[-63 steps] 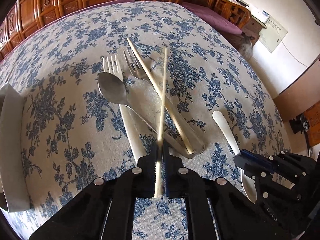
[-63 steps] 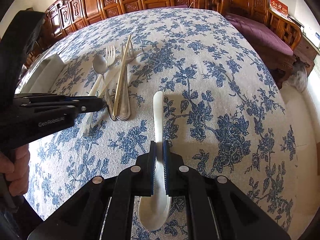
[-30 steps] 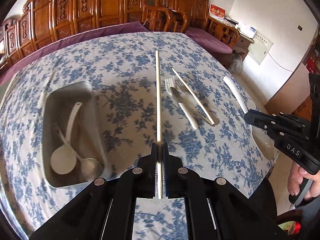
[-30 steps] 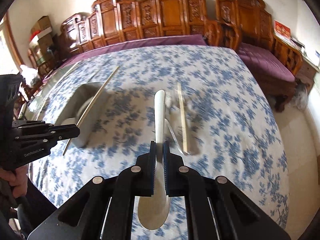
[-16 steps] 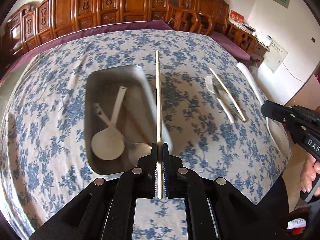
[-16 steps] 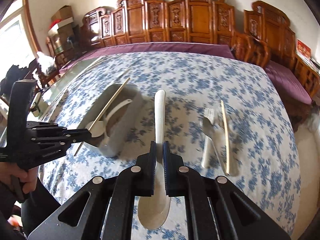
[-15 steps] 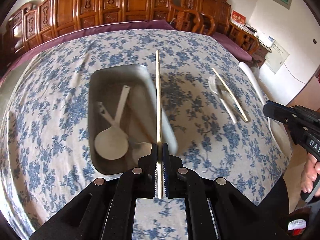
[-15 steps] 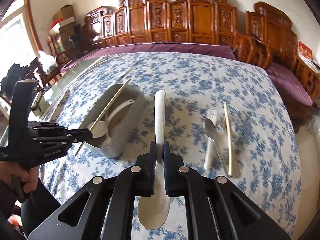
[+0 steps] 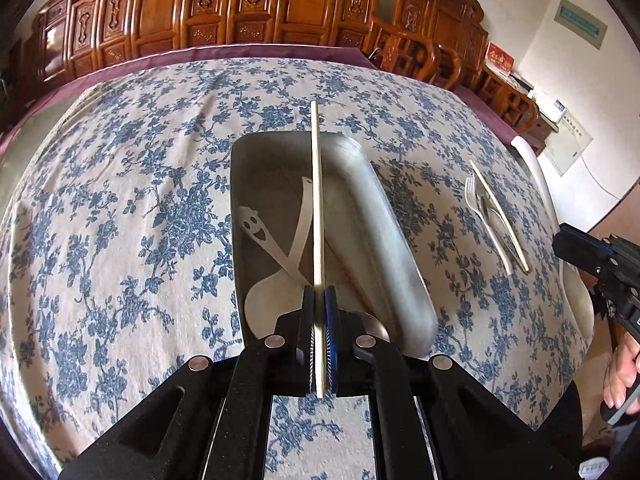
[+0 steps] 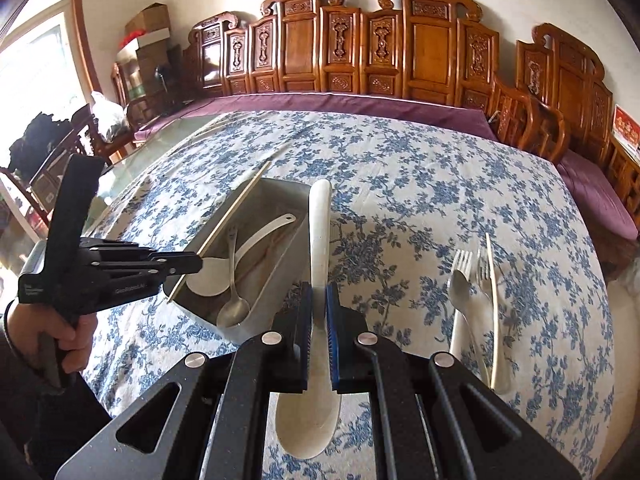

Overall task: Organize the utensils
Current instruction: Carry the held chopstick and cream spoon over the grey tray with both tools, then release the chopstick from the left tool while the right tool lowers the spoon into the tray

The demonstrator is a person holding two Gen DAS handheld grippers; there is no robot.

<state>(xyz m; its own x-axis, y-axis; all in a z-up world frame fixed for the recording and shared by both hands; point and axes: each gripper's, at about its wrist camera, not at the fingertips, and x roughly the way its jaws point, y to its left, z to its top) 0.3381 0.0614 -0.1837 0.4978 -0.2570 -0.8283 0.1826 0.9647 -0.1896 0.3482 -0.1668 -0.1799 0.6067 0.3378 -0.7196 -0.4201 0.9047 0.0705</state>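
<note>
Carved wooden chairs are framing the floral tabletop (image 9: 120, 240) as the left tool (image 9: 319, 344), clamping a chopstick (image 9: 317, 208), and the right tool (image 10: 319, 336), gripping a white spoon (image 10: 318, 240), are hovering over the metal tray (image 10: 276, 268), likely needing lowering and release next.

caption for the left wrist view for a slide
Left gripper holding a pale wooden chopstick above the grey metal tray.

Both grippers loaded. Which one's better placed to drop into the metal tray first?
Left, probably. The left gripper holds its chopstick lengthwise right above the metal tray. The right gripper with the white ladle sits beside the tray's right wall, so it needs a sideways move first.
</note>
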